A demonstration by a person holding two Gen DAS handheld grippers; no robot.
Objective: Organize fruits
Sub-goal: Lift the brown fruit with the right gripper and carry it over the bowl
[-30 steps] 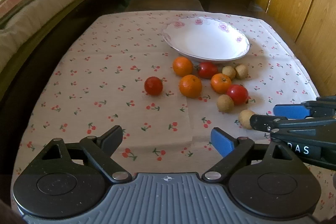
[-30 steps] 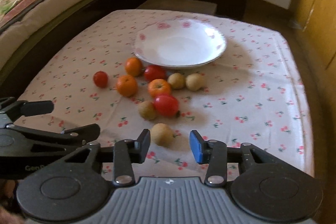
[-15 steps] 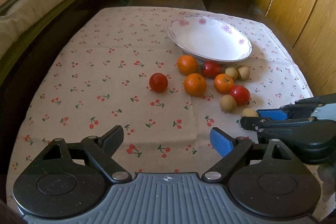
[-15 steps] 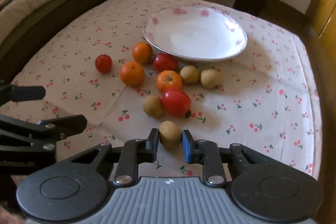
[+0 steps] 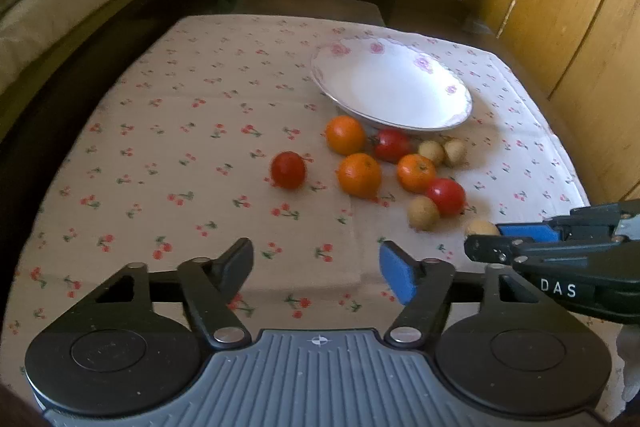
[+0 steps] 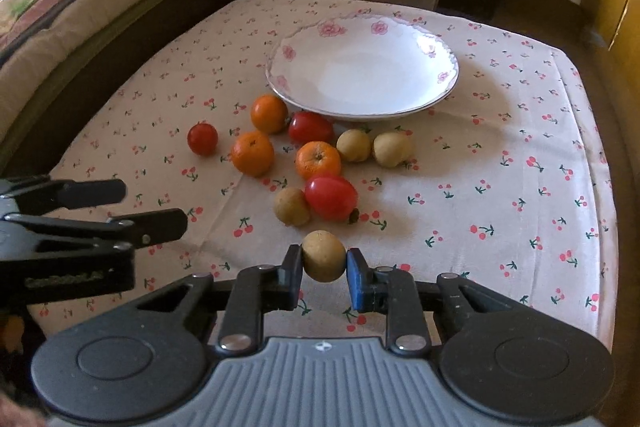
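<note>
One brown fruit (image 6: 323, 255) sits pinched between the right hand-held gripper's (image 6: 324, 273) pads.

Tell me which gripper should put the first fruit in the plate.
Right. The right gripper is already shut on a brown fruit, with the plate ahead. The left gripper, jaws just narrowing, holds nothing.

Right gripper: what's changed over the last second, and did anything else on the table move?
The right gripper came forward and shut on the nearest brown fruit, which a second ago lay loose ahead of its open jaws. The left gripper has just been closing partway, with nothing between its jaws. The plate, still without fruit in it, the oranges and the tomatoes lie as before.
</note>
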